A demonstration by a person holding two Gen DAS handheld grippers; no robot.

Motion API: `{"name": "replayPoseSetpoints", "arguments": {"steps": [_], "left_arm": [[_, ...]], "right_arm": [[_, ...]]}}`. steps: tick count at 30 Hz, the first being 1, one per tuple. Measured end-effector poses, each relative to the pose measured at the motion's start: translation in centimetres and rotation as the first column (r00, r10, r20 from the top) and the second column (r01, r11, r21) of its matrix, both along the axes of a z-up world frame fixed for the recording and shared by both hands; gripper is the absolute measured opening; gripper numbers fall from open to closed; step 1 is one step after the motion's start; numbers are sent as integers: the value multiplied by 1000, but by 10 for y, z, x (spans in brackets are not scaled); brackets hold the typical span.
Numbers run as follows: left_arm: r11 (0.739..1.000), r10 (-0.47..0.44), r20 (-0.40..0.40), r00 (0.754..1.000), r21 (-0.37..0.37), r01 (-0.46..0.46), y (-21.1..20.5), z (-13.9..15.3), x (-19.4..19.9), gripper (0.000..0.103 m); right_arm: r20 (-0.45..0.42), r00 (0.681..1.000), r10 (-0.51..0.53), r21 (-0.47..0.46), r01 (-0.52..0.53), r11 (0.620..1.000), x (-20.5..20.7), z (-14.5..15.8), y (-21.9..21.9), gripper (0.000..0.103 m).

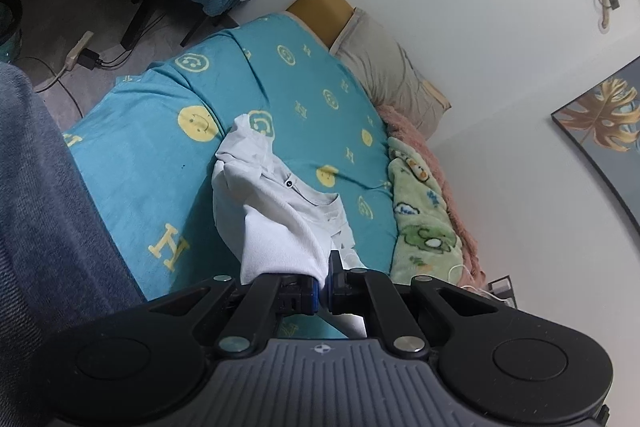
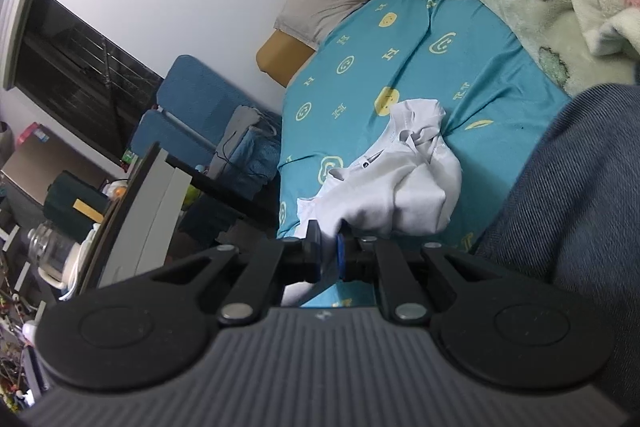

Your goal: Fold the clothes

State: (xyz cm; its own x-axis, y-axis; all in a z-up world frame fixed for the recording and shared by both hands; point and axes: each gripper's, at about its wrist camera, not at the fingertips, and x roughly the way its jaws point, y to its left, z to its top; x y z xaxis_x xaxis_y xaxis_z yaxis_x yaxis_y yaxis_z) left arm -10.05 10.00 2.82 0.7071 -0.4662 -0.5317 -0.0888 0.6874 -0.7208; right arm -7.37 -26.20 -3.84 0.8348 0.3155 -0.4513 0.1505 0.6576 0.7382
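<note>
Shirt, white and thin, hangs bunched between the two grippers above the bed, its far part trailing down onto the teal sheet near the middle of the bed. The left gripper is closed on a fold of the white cloth, which runs straight out from between its blue pads toward the collar. The right gripper is likewise pinched on an edge of the same shirt, jaws nearly together with cloth between them; a tail of fabric drops below the pads.

By its look the shirt is light, soft and limp: it will sag and crumple wherever it is not held, and it keeps no shape of its own. It should not slip much from rubbery pads, but a thin single layer can creep out if pulled hard. Good places to hold are the shoulder seams or the hem corners, where doubled fabric gives the pads more to bite. Which part each gripper has now I cannot tell, since the cloth is bunched; the collar with its small dark label lies just beyond both grips, facing up.

A green blanket lies heaped along the bed's wall-side edge, with a pillow at the head end, so the open teal sheet in the middle looks like the place to spread the shirt flat.
</note>
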Motion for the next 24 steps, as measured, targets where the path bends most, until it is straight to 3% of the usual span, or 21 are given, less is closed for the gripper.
{"name": "replayPoseSetpoints", "arguments": {"steps": [4, 15, 22, 24], "left_arm": [[998, 10, -42, 999, 59, -8, -7, -3, 44, 4], [974, 15, -123, 992, 225, 13, -37, -28, 216, 5], [971, -33, -105, 994, 232, 56, -47, -79, 274, 5], [979, -24, -115, 993, 197, 47, -42, -96, 283, 5]], "right_arm": [[-30, 999, 10, -8, -11, 1000, 41, -3, -1, 11], [-132, 991, 2, -47, -8, 999, 195, -34, 0, 11], [-166, 986, 9, -2, -9, 1000, 247, -82, -18, 13], [-174, 985, 20, 25, -16, 1000, 255, -97, -22, 13]]}}
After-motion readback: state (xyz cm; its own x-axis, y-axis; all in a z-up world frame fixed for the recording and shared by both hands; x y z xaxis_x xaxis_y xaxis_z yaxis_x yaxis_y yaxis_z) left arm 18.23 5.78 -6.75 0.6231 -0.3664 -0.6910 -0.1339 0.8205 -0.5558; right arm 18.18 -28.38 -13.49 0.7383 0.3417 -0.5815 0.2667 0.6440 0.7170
